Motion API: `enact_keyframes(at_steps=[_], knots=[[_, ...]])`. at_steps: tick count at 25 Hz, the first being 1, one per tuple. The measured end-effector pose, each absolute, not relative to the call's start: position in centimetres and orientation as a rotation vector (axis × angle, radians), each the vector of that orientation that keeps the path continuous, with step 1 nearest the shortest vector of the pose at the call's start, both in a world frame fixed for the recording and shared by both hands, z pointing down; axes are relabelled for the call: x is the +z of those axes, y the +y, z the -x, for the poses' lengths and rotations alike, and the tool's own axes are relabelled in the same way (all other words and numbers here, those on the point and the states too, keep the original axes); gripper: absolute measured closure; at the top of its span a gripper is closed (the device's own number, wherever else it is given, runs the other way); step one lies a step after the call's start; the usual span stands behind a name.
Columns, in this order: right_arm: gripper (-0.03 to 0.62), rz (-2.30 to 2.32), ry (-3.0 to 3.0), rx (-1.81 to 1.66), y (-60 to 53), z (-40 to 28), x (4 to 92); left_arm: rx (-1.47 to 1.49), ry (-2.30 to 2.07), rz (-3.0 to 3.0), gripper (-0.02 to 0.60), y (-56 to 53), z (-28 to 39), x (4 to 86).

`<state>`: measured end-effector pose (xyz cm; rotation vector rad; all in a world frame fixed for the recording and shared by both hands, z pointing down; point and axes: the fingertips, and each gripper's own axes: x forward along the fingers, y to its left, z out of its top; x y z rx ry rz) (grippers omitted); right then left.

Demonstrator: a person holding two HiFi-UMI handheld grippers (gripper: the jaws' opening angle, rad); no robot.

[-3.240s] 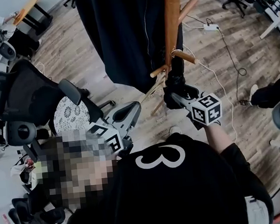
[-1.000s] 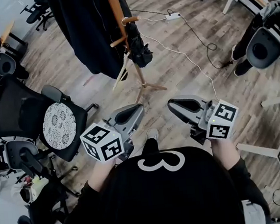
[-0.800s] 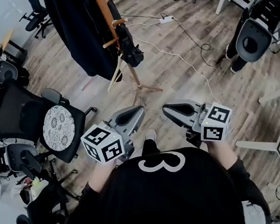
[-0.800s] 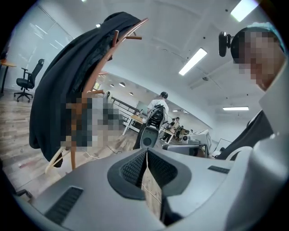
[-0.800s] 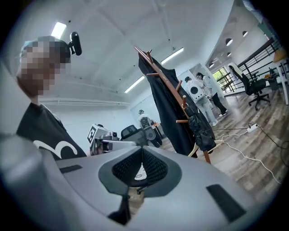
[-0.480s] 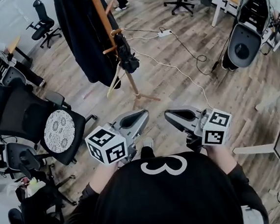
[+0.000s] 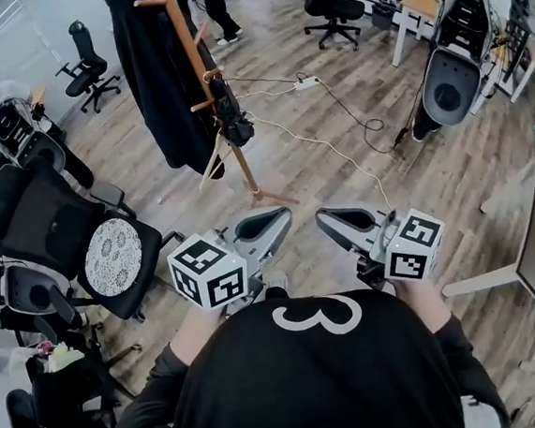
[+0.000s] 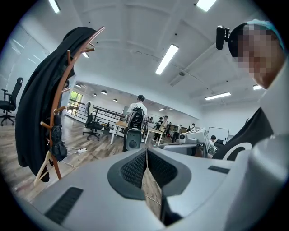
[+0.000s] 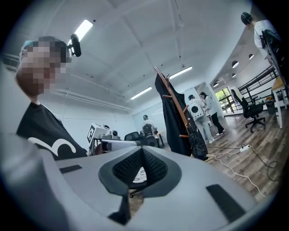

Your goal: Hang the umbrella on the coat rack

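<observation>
With left gripper [image 7: 267,225] and right gripper [image 7: 344,222] closed on nothing, stand off; leave umbrella [image 7: 231,118] hung on coat rack [image 7: 241,171] well ahead of jaws.

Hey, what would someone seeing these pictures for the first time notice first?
The left gripper and right gripper fill the bottom centre of the head view, side by side, both shut and empty. Beyond them, at upper left, a wooden coat rack carries a dark coat and a black folded umbrella hanging from a peg.
</observation>
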<state>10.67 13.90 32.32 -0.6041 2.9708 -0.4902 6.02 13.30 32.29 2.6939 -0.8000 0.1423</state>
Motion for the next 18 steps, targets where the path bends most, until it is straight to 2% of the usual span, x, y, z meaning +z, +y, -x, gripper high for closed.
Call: enact_keyframes(at_steps=[18], knots=[[0.568,0.630,2.911,-0.450,17.0,-13.8,30.3,0.172,-0.746,-2.766,0.560,16.3,-8.8,29.7]])
